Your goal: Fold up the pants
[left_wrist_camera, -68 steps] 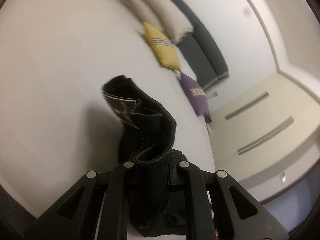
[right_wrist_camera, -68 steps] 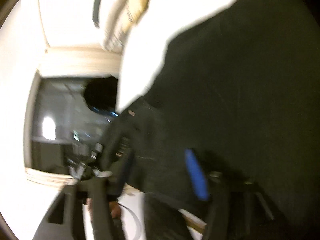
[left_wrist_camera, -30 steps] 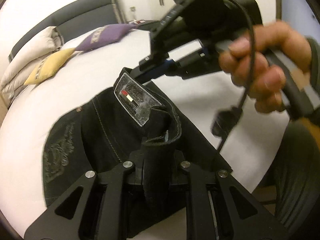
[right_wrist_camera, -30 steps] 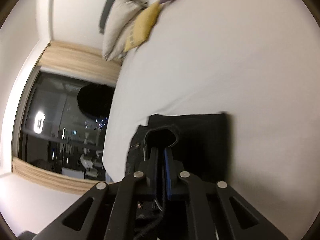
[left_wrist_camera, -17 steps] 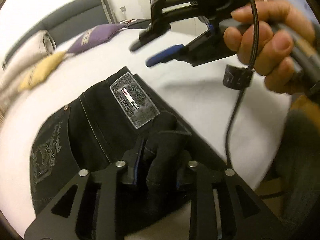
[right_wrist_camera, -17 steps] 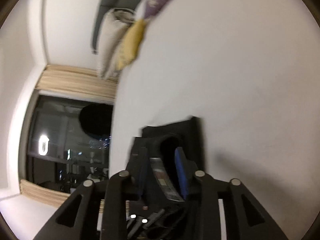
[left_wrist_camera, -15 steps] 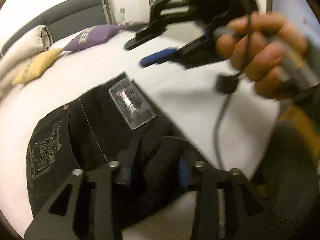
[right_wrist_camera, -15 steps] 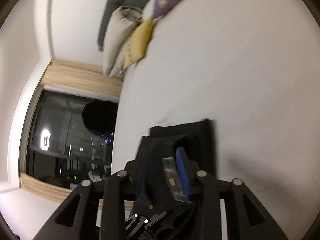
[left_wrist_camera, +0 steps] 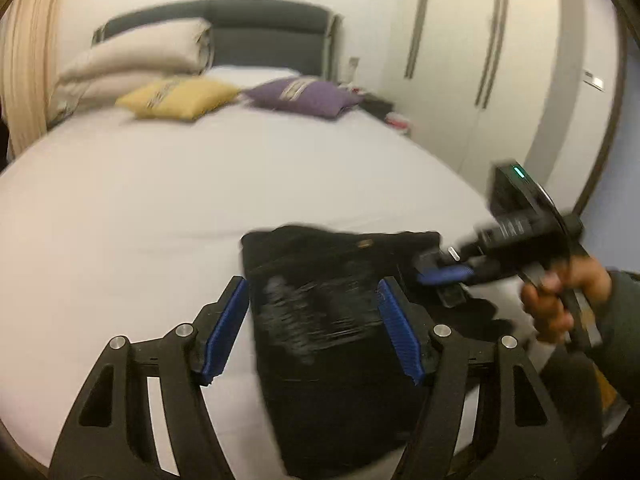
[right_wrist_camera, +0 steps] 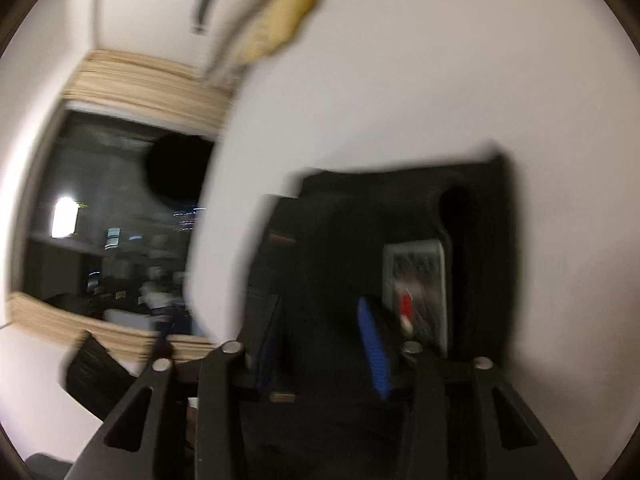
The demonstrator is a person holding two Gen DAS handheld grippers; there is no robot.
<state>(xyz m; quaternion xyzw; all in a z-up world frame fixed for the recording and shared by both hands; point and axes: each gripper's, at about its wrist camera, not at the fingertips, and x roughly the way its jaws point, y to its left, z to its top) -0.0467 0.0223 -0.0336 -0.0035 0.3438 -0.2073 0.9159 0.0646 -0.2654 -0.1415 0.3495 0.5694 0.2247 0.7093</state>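
Black pants (left_wrist_camera: pixel 340 300) lie folded into a compact block on the white bed (left_wrist_camera: pixel 160 208). My left gripper (left_wrist_camera: pixel 312 334) hovers over them. Its jaws are opening and its blue pads (left_wrist_camera: pixel 226 332) touch no cloth. In the right wrist view the pants (right_wrist_camera: pixel 472 216) show a grey label patch (right_wrist_camera: pixel 416 280) at the waistband. My right gripper (right_wrist_camera: pixel 316 320) hangs low over that end with its jaws closing. Black cloth sits between its fingers (right_wrist_camera: pixel 374 348), but no grip shows through the blur. The right gripper (left_wrist_camera: pixel 440 274) also appears at the pants' right edge, held by a hand (left_wrist_camera: pixel 560 304).
A yellow cushion (left_wrist_camera: pixel 180 98), a purple cushion (left_wrist_camera: pixel 304 94) and white pillows (left_wrist_camera: pixel 136 60) lie by the dark headboard (left_wrist_camera: pixel 260 28). White wardrobe doors (left_wrist_camera: pixel 480 60) stand to the right. A dark window (right_wrist_camera: pixel 112 220) is beyond the bed's left edge.
My left gripper let go of the waistband, opened wide and drew back and up. My right gripper also released the waistband, spread, then narrowed again over the label end.
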